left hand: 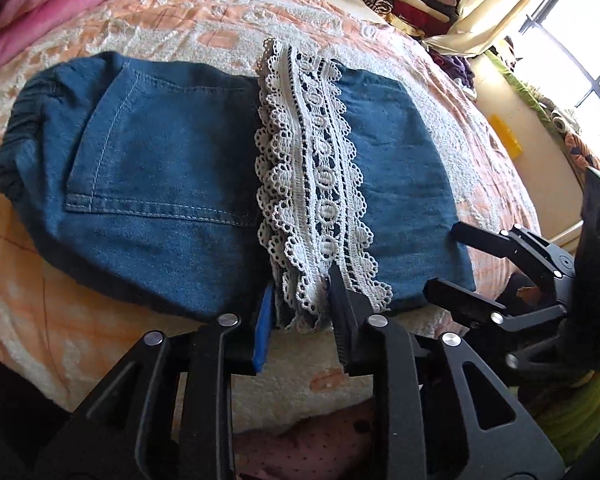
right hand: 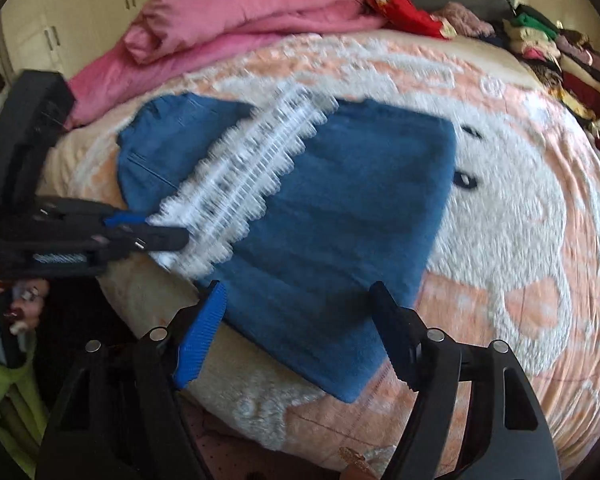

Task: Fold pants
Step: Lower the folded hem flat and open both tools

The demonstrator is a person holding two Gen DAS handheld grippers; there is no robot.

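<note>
The blue denim pants (left hand: 164,168) lie folded on the bed, with the white lace hem (left hand: 312,184) laid across their middle. The pants (right hand: 340,216) and the lace (right hand: 236,184) also show blurred in the right wrist view. My left gripper (left hand: 300,316) has its fingers on either side of the near end of the lace, at the pants' near edge; whether they pinch it is unclear. It also shows in the right wrist view (right hand: 156,228). My right gripper (right hand: 296,340) is open and empty over the pants' near right corner. It also shows in the left wrist view (left hand: 448,260).
The bed has a peach and white fuzzy blanket (right hand: 500,200). A pink quilt (right hand: 228,20) lies at the back left. Stacks of folded clothes (right hand: 560,52) sit at the back right. A window (left hand: 580,60) and curtain are to the right.
</note>
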